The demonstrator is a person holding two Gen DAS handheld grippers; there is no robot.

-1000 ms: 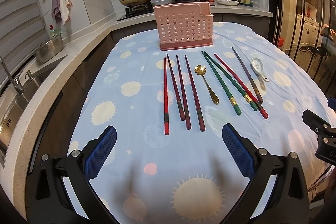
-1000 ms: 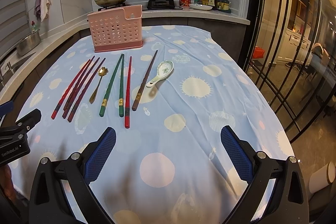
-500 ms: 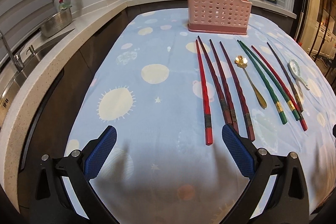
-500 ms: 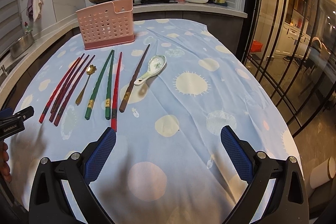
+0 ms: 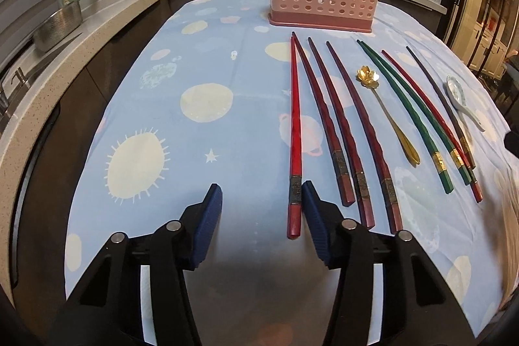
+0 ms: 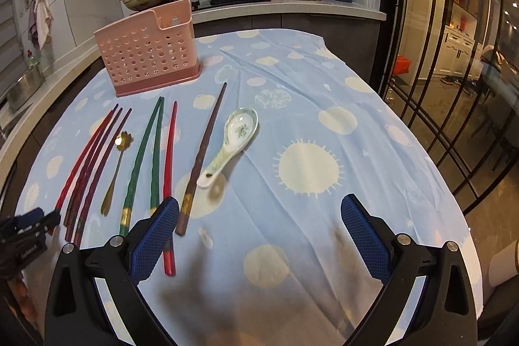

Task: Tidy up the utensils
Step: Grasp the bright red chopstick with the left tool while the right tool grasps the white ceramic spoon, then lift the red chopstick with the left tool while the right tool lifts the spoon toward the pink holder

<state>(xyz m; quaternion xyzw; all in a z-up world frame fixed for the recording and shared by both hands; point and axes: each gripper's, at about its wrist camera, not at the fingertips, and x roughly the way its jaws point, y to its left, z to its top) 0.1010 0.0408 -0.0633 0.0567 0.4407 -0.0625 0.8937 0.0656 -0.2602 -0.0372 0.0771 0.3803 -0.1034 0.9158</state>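
The left gripper (image 5: pixel 261 208) has its jaws released around the handle end of the bright red chopstick (image 5: pixel 294 132). The right gripper (image 6: pixel 259 226) is released too, near the ceramic spoon (image 6: pixel 232 140). The pink holder (image 6: pixel 147 49) stands at the bench's far end.

Left claw (image 5: pixel 261 221) at lower centre of its frame: two blue ribbed pads (image 5: pixel 207 221) on black angular arms with round silver screws. Right claw (image 6: pixel 259 235) identical, blue textured pads (image 6: pixel 363 235), black frame, silver screws. Faint white lettering on black body at lower left edge.
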